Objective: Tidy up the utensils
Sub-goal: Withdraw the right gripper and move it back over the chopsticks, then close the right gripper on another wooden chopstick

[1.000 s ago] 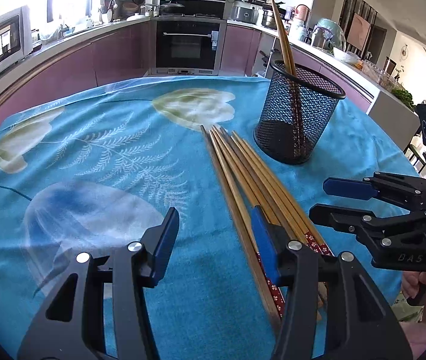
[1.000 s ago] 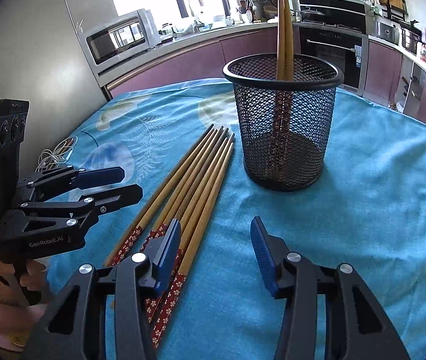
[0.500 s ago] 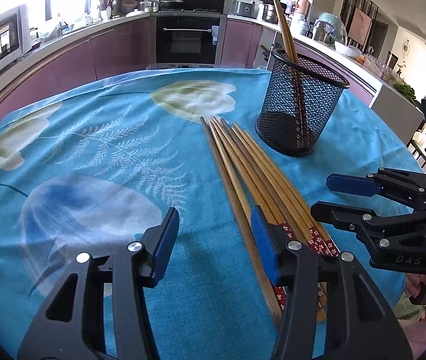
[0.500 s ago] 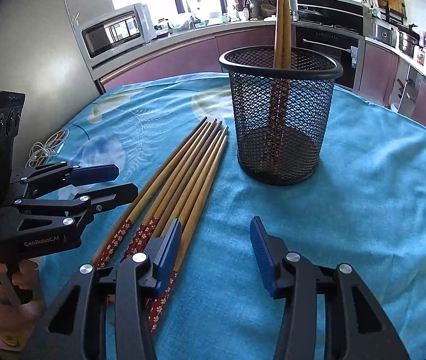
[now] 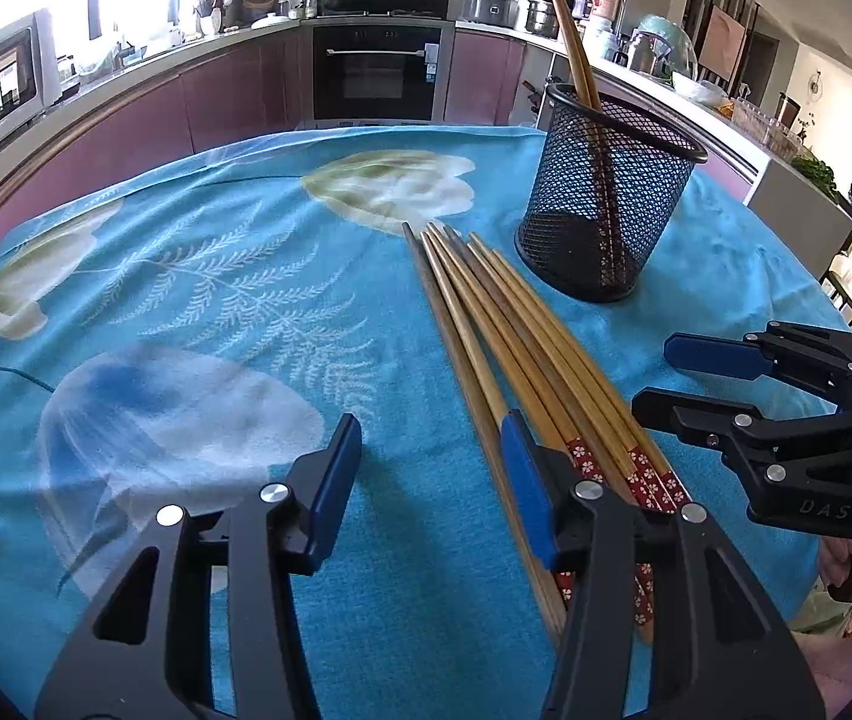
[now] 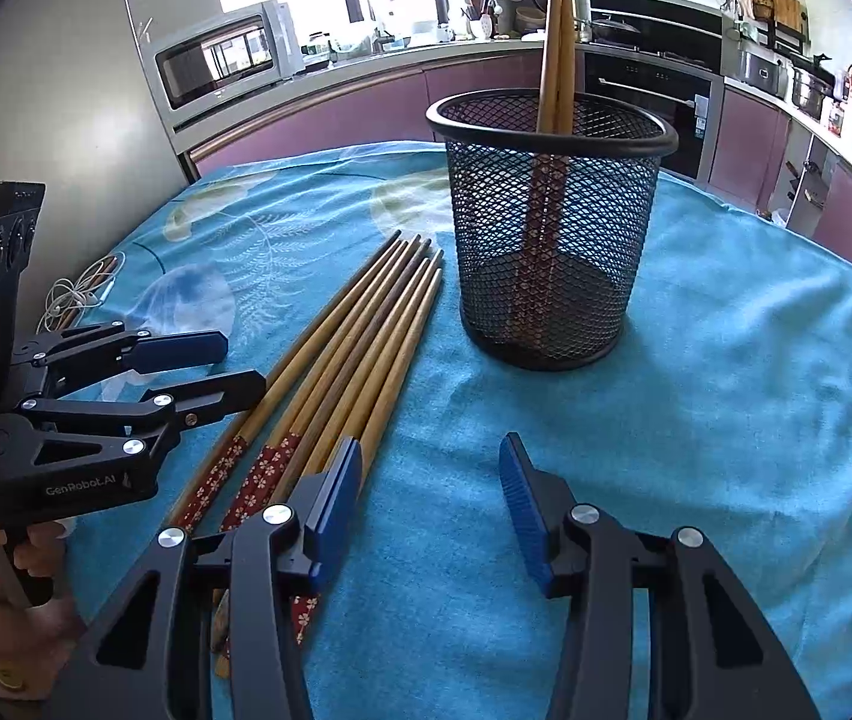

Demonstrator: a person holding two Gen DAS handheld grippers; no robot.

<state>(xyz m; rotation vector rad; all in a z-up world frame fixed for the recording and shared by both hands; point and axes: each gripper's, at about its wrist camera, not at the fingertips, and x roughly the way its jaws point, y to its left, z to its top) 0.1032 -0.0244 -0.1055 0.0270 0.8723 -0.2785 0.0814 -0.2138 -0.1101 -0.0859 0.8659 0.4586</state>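
Nearest the left wrist camera: left gripper (image 5: 431,468), jaws apart and clamping nothing, hovered over the blue floral tablecloth (image 5: 198,300). Its right blue pad (image 5: 525,495) stood over the left edge of the loose chopsticks (image 5: 516,336), not seen to press on any of them. In the right wrist view, same tool low at the left (image 6: 243,369), held by a hand (image 6: 3,564) at the frame's bottom corner, its lower finger tip just beside the outermost stick.

Right gripper (image 6: 429,480) likewise parted, empty between the pads, bare cloth under the gap. Its left pad (image 6: 339,489) sat just over the patterned ends of the bundle (image 6: 360,354). Seen from the left wrist camera at the right edge (image 5: 660,378), fingers aimed toward the sticks' handle ends.

Bundle lay flat on the cloth, sticks side by side and touching, long axis running away from both cameras. Red flower-patterned handle ends pointed back toward the grippers; plain tapered tips pointed toward the far side of the table, ending close beside the holder's base.

Farther on: black mesh holder (image 5: 612,210) upright on the cloth, just right of the tips. Inside, two chopsticks in the holder (image 6: 558,42), standing nearly upright, leaned on the rim, patterned ends down, tips up.

Beyond: white cable (image 6: 69,300) near the table's left edge, then kitchen counters, built-in oven (image 5: 378,72) and microwave (image 6: 222,54).
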